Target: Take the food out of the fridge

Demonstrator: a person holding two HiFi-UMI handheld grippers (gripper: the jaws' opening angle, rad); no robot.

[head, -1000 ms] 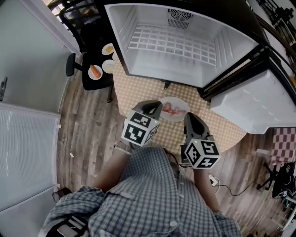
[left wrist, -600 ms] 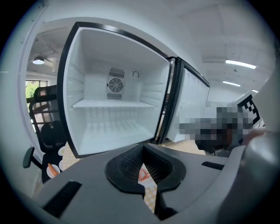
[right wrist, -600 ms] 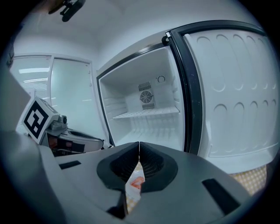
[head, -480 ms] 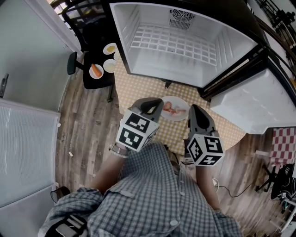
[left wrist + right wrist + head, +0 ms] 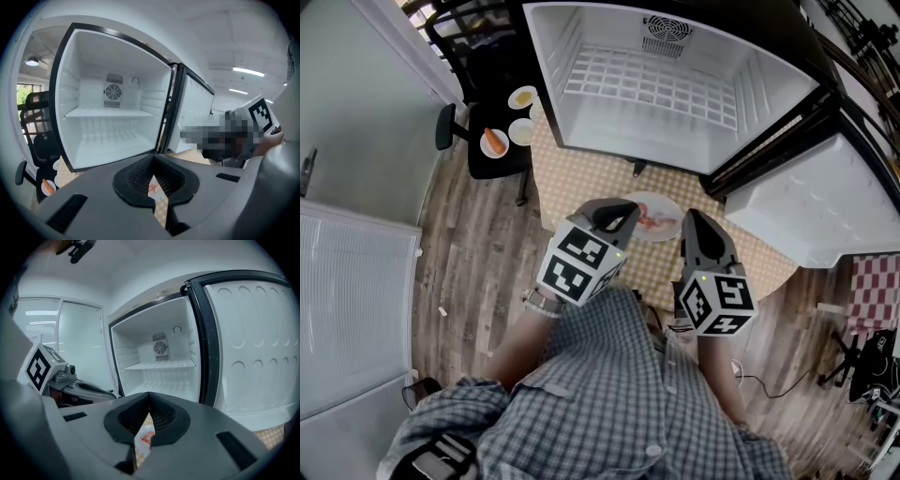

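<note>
The left gripper [image 5: 623, 210] and right gripper [image 5: 692, 219] are held side by side before the chest, pointing forward and slightly down at the open fridge [image 5: 675, 84]. Both pairs of jaws are closed on nothing. The food [image 5: 651, 221] sits on a plate [image 5: 664, 208] on the checked cloth [image 5: 581, 178], below and between their tips.

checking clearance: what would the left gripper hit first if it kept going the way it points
Most likely the plate of food on the checked table, just ahead of the left gripper; depth is unclear, so it could clear it and reach the fridge.
</note>
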